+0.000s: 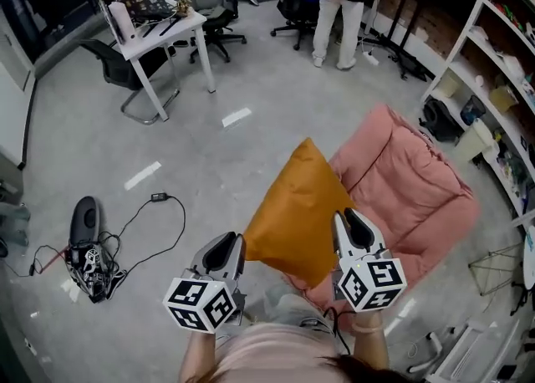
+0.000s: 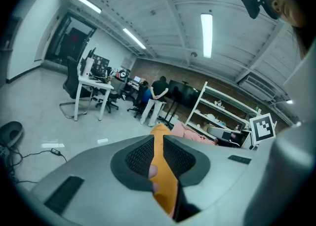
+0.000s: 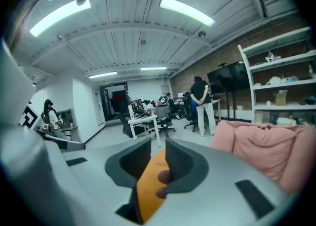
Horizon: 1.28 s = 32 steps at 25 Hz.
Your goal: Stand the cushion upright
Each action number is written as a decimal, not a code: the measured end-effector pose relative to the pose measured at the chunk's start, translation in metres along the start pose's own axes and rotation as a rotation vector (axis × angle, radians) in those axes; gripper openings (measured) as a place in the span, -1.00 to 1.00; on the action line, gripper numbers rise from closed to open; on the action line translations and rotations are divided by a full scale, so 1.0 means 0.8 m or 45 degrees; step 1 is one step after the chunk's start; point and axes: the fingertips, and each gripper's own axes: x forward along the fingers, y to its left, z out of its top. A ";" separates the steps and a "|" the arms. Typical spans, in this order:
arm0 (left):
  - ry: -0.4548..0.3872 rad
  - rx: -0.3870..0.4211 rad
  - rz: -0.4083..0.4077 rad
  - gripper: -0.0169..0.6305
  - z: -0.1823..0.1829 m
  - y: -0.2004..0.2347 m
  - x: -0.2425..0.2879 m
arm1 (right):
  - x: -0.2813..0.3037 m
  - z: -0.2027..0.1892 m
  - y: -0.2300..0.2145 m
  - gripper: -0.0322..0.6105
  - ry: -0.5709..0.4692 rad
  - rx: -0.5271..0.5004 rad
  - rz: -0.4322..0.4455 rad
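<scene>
An orange cushion (image 1: pixel 292 214) stands on edge against the front of a pink sofa (image 1: pixel 401 181), one corner pointing up. My left gripper (image 1: pixel 230 249) is at its lower left corner and my right gripper (image 1: pixel 355 235) at its right edge. In the left gripper view the orange cushion (image 2: pixel 163 170) fills the narrow gap of the left gripper (image 2: pixel 157 146), pinched by both pads. In the right gripper view the cushion (image 3: pixel 148 185) lies between the jaws of the right gripper (image 3: pixel 158 158), which stand slightly apart and loose around it.
A white desk (image 1: pixel 163 30) with office chairs stands far left, and a person (image 1: pixel 338 5) stands beyond the sofa. Shelving (image 1: pixel 493 80) runs along the right. A black device with cables (image 1: pixel 88 256) lies on the floor at left. A wire rack (image 1: pixel 493 268) sits by the sofa.
</scene>
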 end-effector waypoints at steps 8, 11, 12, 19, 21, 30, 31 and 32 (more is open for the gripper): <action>0.018 -0.068 0.137 -0.76 -0.022 0.018 0.017 | 0.060 -0.015 -0.012 -0.54 0.083 -0.049 0.141; 0.038 -0.106 0.186 -0.75 -0.032 0.025 0.020 | 0.080 -0.017 -0.019 -0.50 0.110 -0.062 0.180; 0.044 -0.118 0.200 -0.74 -0.035 0.027 0.020 | 0.086 -0.018 -0.021 -0.48 0.119 -0.069 0.193; 0.060 -0.199 0.299 -0.67 -0.057 0.042 0.023 | 0.127 -0.022 -0.038 -0.40 0.174 -0.126 0.274; 0.066 -0.218 0.327 -0.65 -0.065 0.045 0.024 | 0.138 -0.026 -0.041 -0.38 0.193 -0.147 0.293; 0.114 -0.312 0.416 -0.54 -0.110 0.061 0.025 | 0.178 -0.049 -0.051 -0.26 0.271 -0.221 0.370; 0.118 -0.323 0.426 -0.53 -0.113 0.063 0.024 | 0.182 -0.052 -0.052 -0.26 0.281 -0.224 0.377; 0.119 -0.334 0.436 -0.52 -0.116 0.065 0.024 | 0.187 -0.054 -0.052 -0.25 0.293 -0.227 0.384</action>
